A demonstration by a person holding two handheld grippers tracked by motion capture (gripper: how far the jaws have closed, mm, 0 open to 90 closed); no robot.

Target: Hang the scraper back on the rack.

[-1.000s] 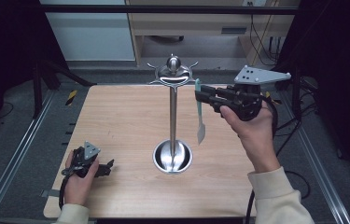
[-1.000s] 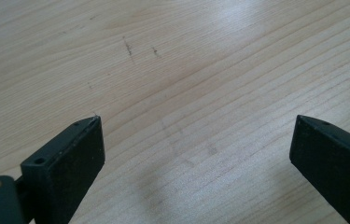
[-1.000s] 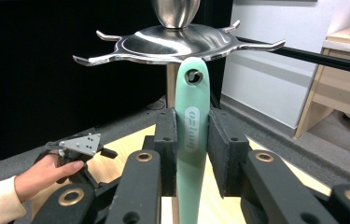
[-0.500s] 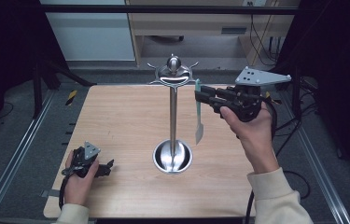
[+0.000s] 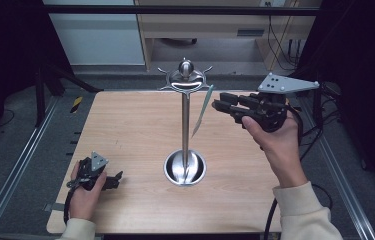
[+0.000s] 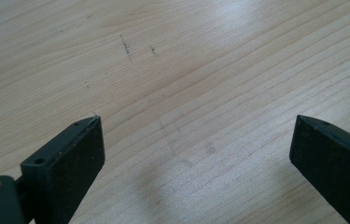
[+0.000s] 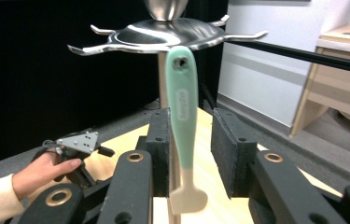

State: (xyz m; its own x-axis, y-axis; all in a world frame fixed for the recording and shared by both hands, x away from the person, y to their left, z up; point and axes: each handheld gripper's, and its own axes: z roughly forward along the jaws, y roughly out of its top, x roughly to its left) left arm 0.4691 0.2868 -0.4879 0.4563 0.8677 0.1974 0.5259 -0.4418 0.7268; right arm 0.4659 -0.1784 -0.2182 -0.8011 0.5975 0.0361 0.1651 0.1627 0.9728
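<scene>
1. Table [image 5: 125, 130]: light wood top. A steel stand [image 5: 185, 125] is upright near its centre, round base on the wood, a ring of hooks at the top.
2. Spatula [image 7: 182, 116]: mint-green handle, pale blade. It hangs from a hook on the stand's right side by the hole in its handle end, blade downward. In the high view [image 5: 202, 111] it slants, the blade tip swung in towards the pole; it is off the table.
3. Right gripper [image 5: 220, 105]: held level in the right hand [image 5: 275, 142], up near the top of the stand, jaws pointing left at the spatula. Grey plate on top.
4. Right gripper view: the handle passes between the two jaws. The jaws have just been opening. There is a clear gap on the right side; the left pad [image 7: 162, 140] sits close to the handle, contact cannot be judged. The pads do not clamp it; the hook carries the spatula.
5. Left gripper [image 5: 117, 177]: rests on the table at the near left corner, in the left hand [image 5: 86, 192], well apart from the stand.
6. Left gripper view: jaws spread wide, bare wood between them.
</scene>
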